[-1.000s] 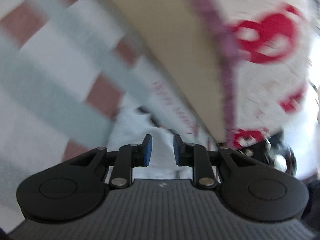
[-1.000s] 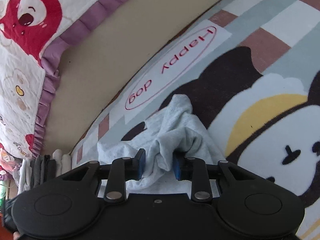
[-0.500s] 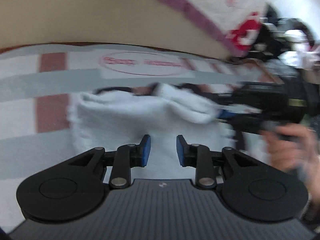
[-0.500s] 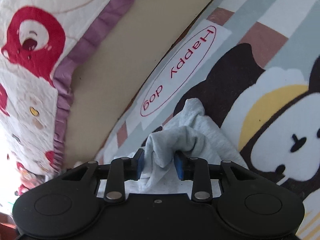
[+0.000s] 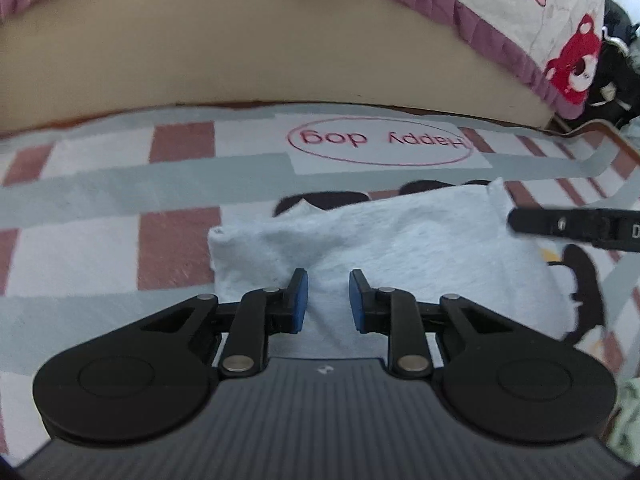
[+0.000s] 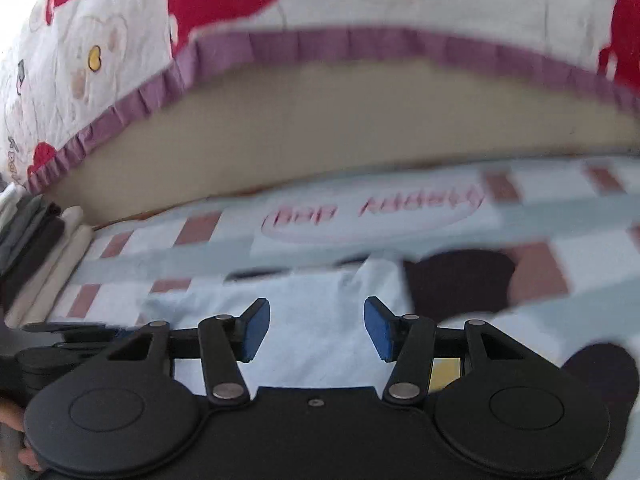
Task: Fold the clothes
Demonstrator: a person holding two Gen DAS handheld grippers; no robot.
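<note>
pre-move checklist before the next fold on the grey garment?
1. Grey garment lying flat on the rug: ok.
2. Right hand-held gripper free of cloth: ok, jaws opening, nothing pinched.
3. Left hand-held gripper free of cloth: ok, pads apart with cloth behind them, not pressed.
4. Fold edges lined up: cannot tell, near edge hidden.
5. Room towards the bed: ok.

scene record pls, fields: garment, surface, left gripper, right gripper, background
garment: pale grey cloth, lying folded flat
surface: checked rug with "Happy dog" label
left gripper: jaws apart, nothing pinched, above the cloth's near edge
right gripper: jaws opening, nothing between them, cloth below
background: bed side, quilt with purple frill
</note>
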